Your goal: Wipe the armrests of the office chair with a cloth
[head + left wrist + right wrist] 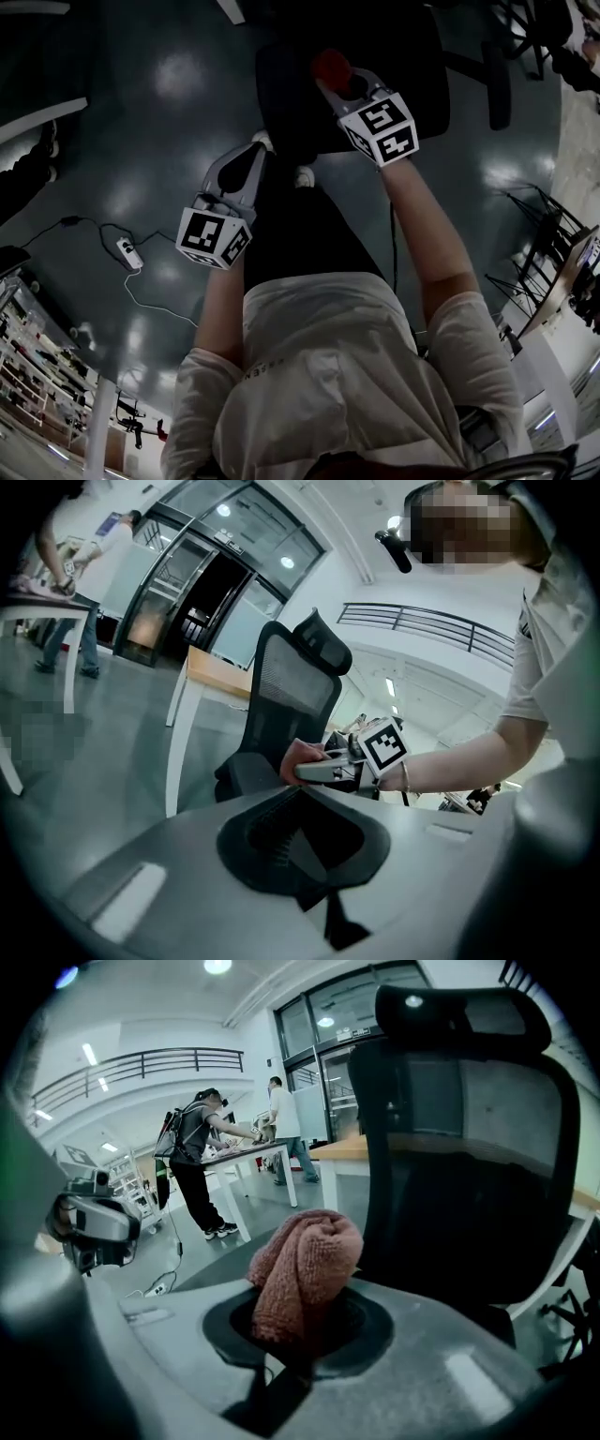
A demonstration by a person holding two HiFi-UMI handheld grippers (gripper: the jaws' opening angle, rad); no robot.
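Note:
A black mesh office chair (375, 47) (291, 696) (469, 1166) stands in front of me. My right gripper (349, 86) (300, 1326) (323, 772) is shut on a bunched reddish cloth (331, 66) (305, 1260) (300, 757), held up against the chair's near side beside the seat. Whether the cloth touches an armrest I cannot tell. One dark armrest (497, 94) shows at the chair's far right. My left gripper (255, 150) (295, 832) (94, 1227) hangs lower and to the left, away from the chair, its jaws together with nothing in them.
A white power strip (128, 253) with its cable lies on the shiny grey floor at the left. A wooden-topped white table (202, 677) stands behind the chair. Two people work at another table (244, 1152). Metal racks (548, 248) stand at the right.

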